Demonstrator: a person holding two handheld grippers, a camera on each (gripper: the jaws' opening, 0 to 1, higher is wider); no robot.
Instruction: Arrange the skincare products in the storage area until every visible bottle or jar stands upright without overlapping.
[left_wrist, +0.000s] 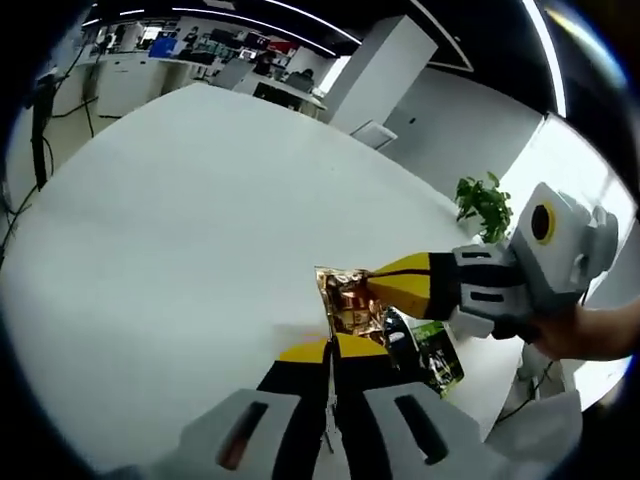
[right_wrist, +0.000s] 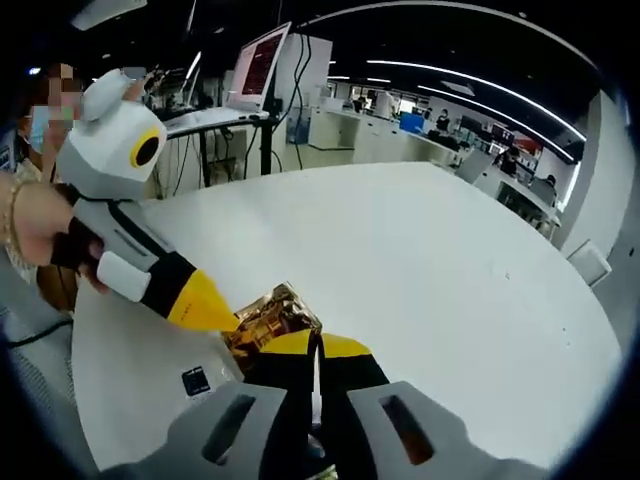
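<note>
**Pouch gripped from both ends, nothing standing yet**

Pouch first: a crinkled gold foil sachet (left_wrist: 345, 298) sits low over the white table (left_wrist: 200, 200), and I've got it from two sides. In the left gripper view my left claw (left_wrist: 330, 352) has its yellow tips drawn together at the sachet's near edge, jaws all but closed, apparently pinching the foil. My right claw (left_wrist: 378, 283) comes in from the right of that view, its yellow tip pressed onto the sachet's far edge. In the right gripper view, same story mirrored: right claw (right_wrist: 315, 345) narrowed to a slit on the gold packet (right_wrist: 268, 315), left claw (right_wrist: 225, 318) poking in from the left.

Just beside the sachet there's a dark packet with green print (left_wrist: 430, 355), lying flat on the table and tucked partly under the foil. Beyond that, a potted plant (left_wrist: 485, 205) at the table's far rim, and office desks behind.

Progress, as I read it: early. No bottle or jar stands upright anywhere I can see, and the two packets overlap. Separating them and setting things upright is all still to do.
</note>
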